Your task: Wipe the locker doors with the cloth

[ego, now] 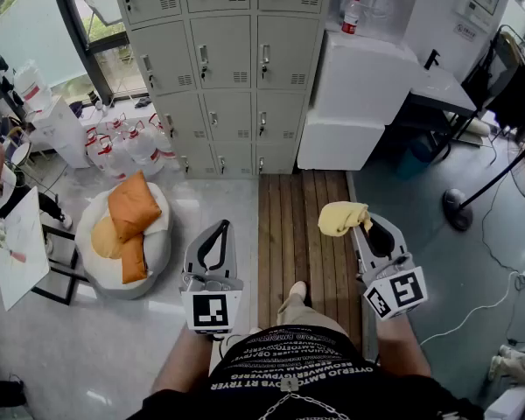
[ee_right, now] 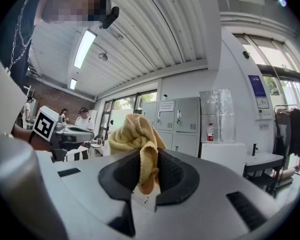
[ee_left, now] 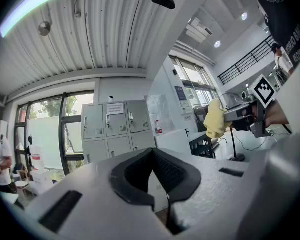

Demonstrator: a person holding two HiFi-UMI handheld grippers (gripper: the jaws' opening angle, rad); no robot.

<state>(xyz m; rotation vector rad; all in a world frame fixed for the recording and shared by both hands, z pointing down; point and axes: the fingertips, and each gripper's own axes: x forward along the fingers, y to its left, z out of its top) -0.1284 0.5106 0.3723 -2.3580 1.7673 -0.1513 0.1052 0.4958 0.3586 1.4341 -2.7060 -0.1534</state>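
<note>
In the head view the grey lockers (ego: pixel 236 68) are standing well apart from the person, across the wooden decking (ego: pixel 302 226), so no door is being wiped yet. The likely trouble lies at the doors themselves: their handles and vent slots could be snagging the yellow cloth (ego: pixel 341 218) as it drags across. The right gripper (ego: pixel 365 227) is carrying that cloth bunched at its tips. The left gripper (ego: pixel 215 239) is hanging level with it, touching nothing.

In the left gripper view the risk is small. The left gripper (ee_left: pixel 154 156) is showing its dark pads closed against each other with nothing between them, the lockers (ee_left: pixel 115 131) far beyond.

In the right gripper view the weak point is showing – the right gripper (ee_right: pixel 146 160) is pinching only a narrow hanging fold of the cloth (ee_right: pixel 135 134), jaws nearly together on it, while most of the cloth is sitting loose above the pads. Firm rubbing could be pulling that fold free – the cloth would drop.
</note>
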